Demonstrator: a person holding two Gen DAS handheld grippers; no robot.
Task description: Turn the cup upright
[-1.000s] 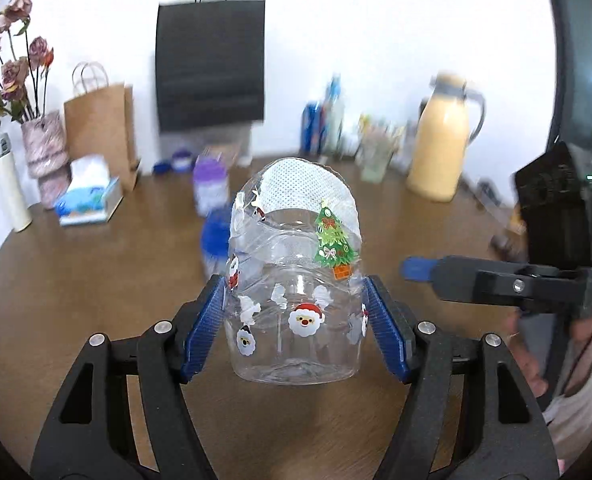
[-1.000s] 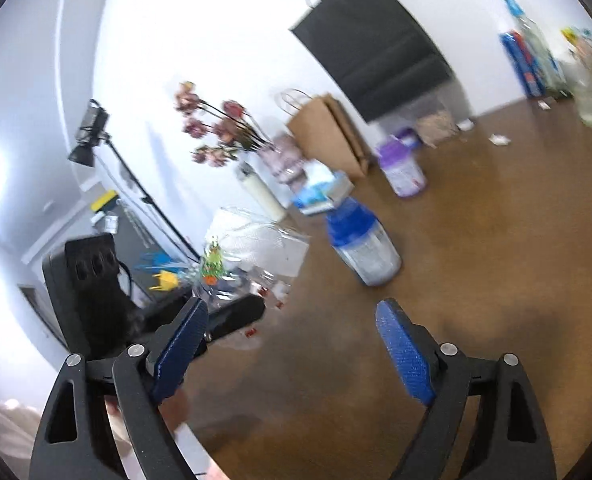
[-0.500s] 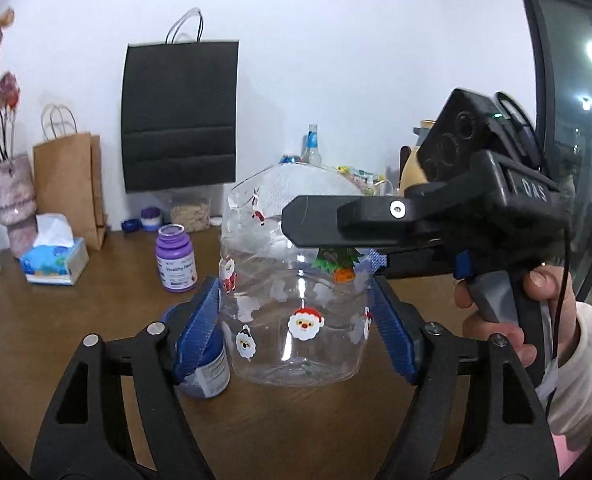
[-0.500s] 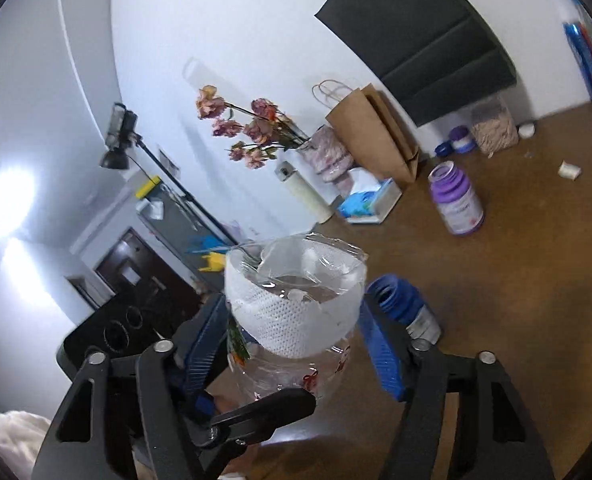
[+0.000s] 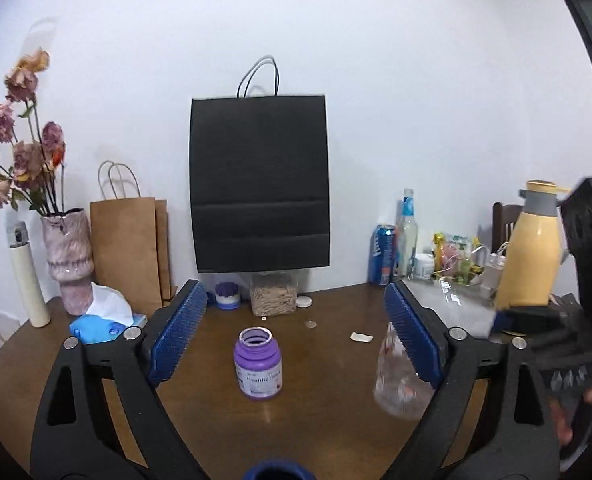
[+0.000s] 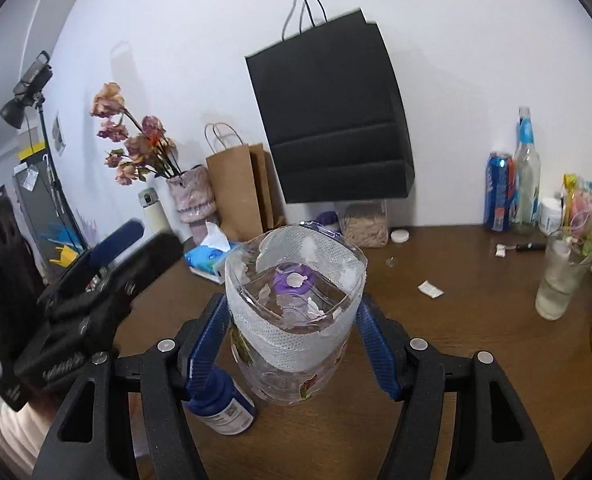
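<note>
The clear plastic cup (image 6: 294, 320) with Christmas stickers and a white mesh band stands upright, mouth up, between the blue pads of my right gripper (image 6: 292, 344), which is shut on it just above the brown table (image 6: 456, 340). In the left wrist view the cup (image 5: 396, 380) shows blurred behind the right finger. My left gripper (image 5: 296, 340) is open and empty, apart from the cup, and points at a purple bottle (image 5: 258, 364).
A blue-capped bottle (image 6: 222, 404) sits under my right gripper's left finger. A black bag (image 5: 260, 184), brown bag (image 5: 128, 252), vase (image 5: 66, 260), tissue box (image 5: 104, 324), jar (image 5: 274, 298), cans, a glass (image 6: 560, 280) and a yellow thermos (image 5: 532, 256) line the table's back.
My left gripper let go of the cup and opened, drawing left. My right gripper closed on the cup and now holds it upright near the table.
</note>
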